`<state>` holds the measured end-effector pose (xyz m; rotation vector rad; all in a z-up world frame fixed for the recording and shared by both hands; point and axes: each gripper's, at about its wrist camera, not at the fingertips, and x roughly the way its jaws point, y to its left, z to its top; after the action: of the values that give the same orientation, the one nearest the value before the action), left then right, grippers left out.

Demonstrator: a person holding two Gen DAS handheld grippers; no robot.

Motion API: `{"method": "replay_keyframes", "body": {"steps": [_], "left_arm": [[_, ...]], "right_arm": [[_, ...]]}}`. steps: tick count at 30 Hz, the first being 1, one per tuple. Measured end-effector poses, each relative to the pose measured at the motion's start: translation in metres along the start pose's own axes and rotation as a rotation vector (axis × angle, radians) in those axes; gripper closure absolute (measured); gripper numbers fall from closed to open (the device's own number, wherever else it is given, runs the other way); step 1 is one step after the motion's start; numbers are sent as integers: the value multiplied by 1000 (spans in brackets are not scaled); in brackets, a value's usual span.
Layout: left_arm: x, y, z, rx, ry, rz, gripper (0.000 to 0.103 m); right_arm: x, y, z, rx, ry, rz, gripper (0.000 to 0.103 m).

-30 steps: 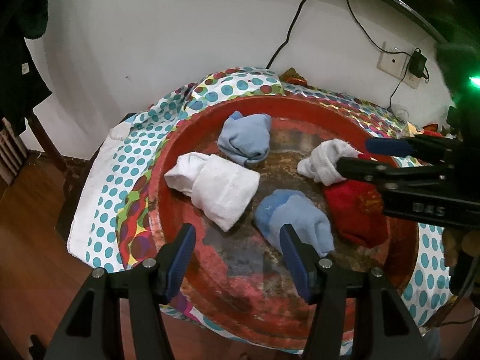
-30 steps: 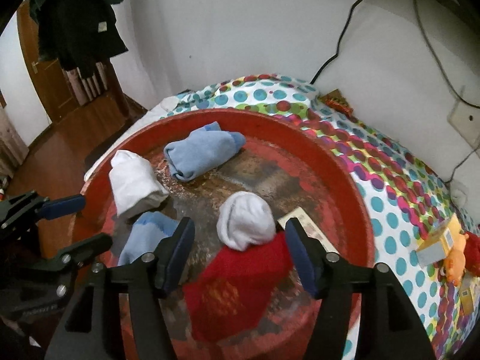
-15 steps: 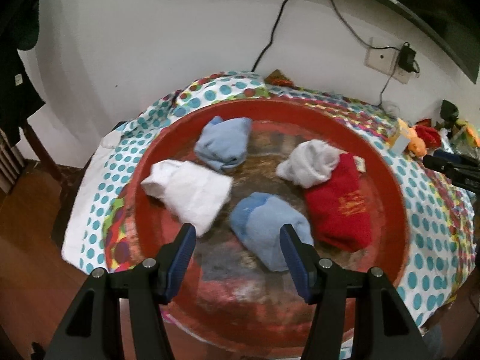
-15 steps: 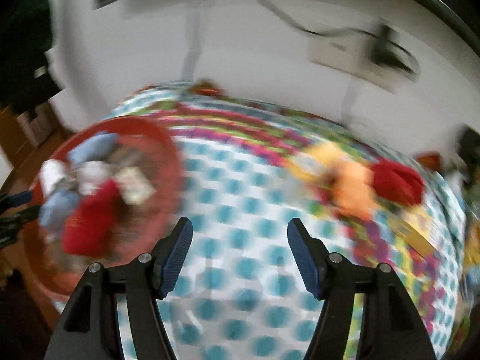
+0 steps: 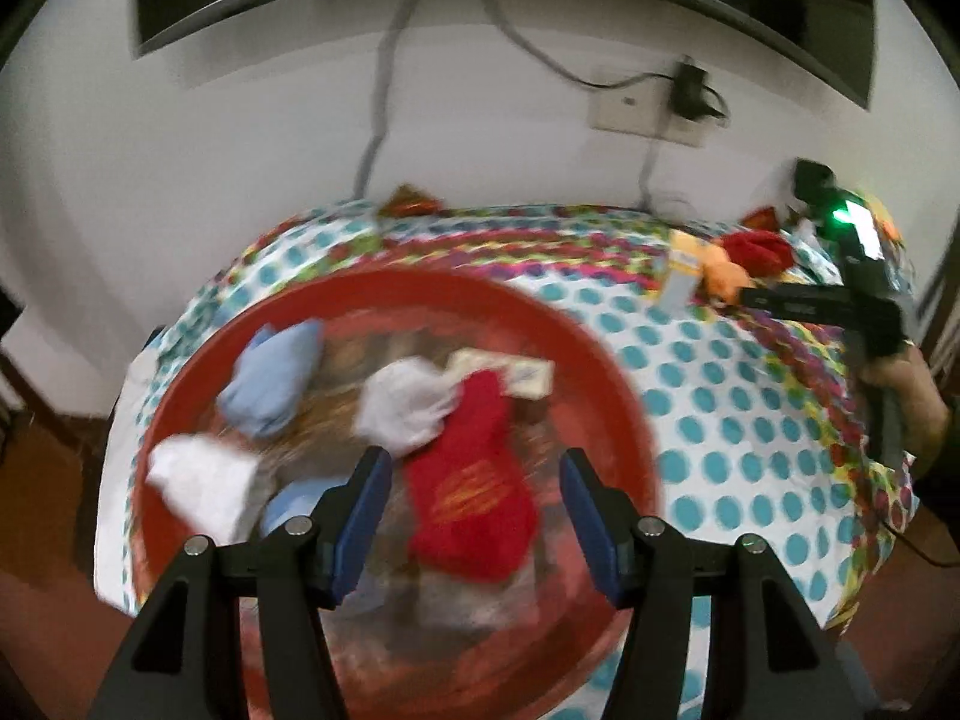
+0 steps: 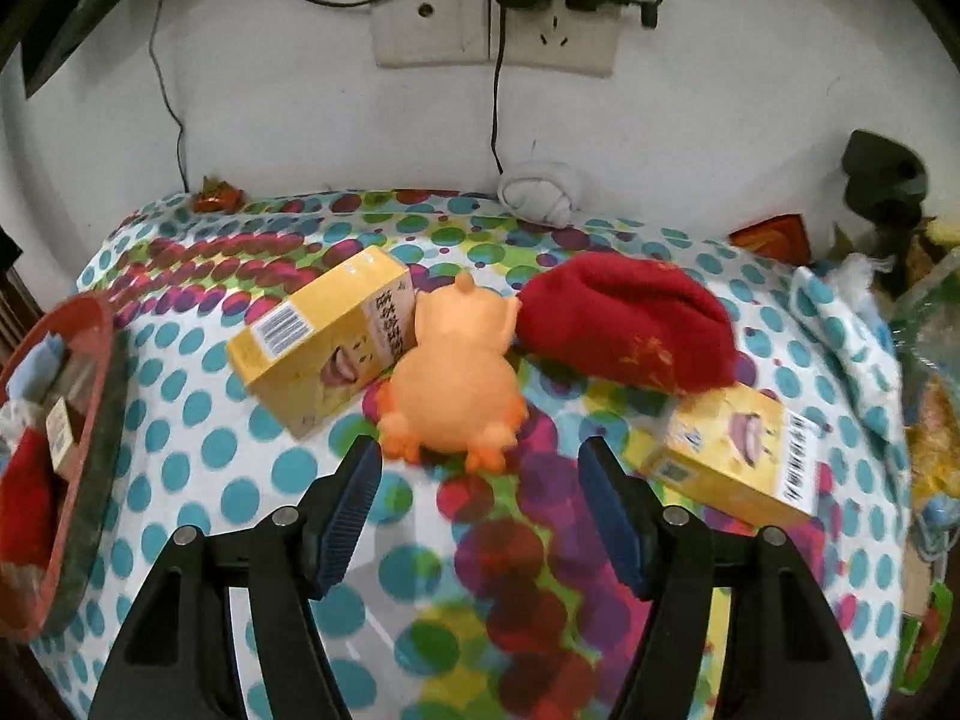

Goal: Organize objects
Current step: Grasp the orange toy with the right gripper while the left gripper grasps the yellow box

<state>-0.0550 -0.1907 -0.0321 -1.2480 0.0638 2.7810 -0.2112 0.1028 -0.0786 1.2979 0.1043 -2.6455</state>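
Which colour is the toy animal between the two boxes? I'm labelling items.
Orange: the toy animal shows best in the right wrist view.

Tablecloth [image 6: 198, 444]: white with teal dots and multicoloured bands. Tray [image 5: 624, 420]: red. Socks in the tray were light blue [image 5: 270, 372], white [image 5: 198, 480] and red [image 5: 474, 492]. Toy duck [image 6: 456, 384], centre frame: orange. Boxes [image 6: 324, 342]: yellow.

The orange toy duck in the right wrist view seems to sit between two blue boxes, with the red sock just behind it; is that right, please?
Not quite: the boxes are yellow, not blue. The right wrist view shows the orange toy duck between one yellow box and another yellow box, with the red sock just behind it.
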Motion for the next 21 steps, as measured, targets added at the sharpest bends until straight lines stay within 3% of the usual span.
{"method": "replay_keyframes", "body": {"steps": [6, 8, 9, 13, 18, 21], "left_arm": [[30, -60, 40, 84, 13, -68, 43], [39, -81, 52, 111, 3, -76, 43], [44, -90, 58, 121, 1, -90, 43], [71, -122, 79, 160, 6, -145, 43], [109, -148, 99, 198, 36, -129, 43], [129, -157, 107, 217, 60, -169, 43]], "right_arm": [[23, 11, 13, -59, -5, -22, 30], [28, 13, 17, -84, -1, -23, 38], [31, 15, 18, -101, 7, -16, 47], [27, 14, 13, -124, -11, -5, 49], [8, -6, -10, -91, -14, 36, 49], [-4, -19, -25, -58, -15, 61, 49]]}}
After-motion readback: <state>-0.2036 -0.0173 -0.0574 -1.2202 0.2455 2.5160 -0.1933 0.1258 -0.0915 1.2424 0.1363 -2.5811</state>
